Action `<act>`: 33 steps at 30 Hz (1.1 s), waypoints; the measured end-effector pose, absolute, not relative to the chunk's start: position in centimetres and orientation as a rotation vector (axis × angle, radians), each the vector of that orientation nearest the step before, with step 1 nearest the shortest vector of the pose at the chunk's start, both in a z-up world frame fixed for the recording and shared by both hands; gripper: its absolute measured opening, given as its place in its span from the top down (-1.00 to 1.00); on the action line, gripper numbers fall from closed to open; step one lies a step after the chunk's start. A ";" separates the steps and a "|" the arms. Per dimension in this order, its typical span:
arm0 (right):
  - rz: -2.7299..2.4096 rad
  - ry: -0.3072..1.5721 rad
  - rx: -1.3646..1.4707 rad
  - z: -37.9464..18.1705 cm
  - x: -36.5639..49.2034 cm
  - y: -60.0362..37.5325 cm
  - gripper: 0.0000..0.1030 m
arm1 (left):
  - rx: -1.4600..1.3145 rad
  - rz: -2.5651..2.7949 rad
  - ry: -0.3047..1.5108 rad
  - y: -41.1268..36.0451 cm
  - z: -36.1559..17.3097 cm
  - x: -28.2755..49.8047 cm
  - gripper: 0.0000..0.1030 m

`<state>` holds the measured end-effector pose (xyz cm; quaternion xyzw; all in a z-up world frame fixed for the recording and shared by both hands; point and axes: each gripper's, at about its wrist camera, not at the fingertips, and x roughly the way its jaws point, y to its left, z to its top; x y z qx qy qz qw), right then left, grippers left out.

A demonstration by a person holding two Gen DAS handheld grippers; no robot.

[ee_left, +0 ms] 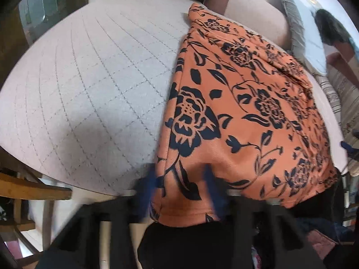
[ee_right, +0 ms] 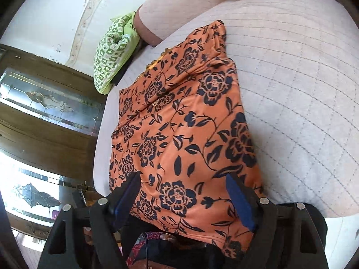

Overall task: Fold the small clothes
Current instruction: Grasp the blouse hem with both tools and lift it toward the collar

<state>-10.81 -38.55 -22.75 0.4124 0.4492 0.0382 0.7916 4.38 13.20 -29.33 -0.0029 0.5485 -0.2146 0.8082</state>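
Note:
An orange garment with a dark navy flower print (ee_left: 242, 112) lies spread on a pale quilted bed cover (ee_left: 94, 85), its near hem hanging over the bed's front edge. My left gripper (ee_left: 181, 179) is open, its blurred blue fingers on either side of the garment's near left corner. In the right wrist view the same garment (ee_right: 184, 121) lies ahead. My right gripper (ee_right: 184, 190) is open over the near hem, blue pads wide apart, with the cloth between them.
A green patterned pillow (ee_right: 112, 56) lies at the far end of the bed beside a pinkish bolster (ee_right: 179, 6). A grey cushion (ee_left: 294, 27) sits at the right. A wooden cabinet with glass panes (ee_right: 44, 103) stands beside the bed. The quilted cover (ee_right: 303, 103) lies bare beside the garment.

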 end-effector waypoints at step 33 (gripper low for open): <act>0.154 1.166 0.836 -27.4 -9.4 -36.4 0.61 | -0.181 -0.618 1.226 12.3 -30.0 6.1 0.58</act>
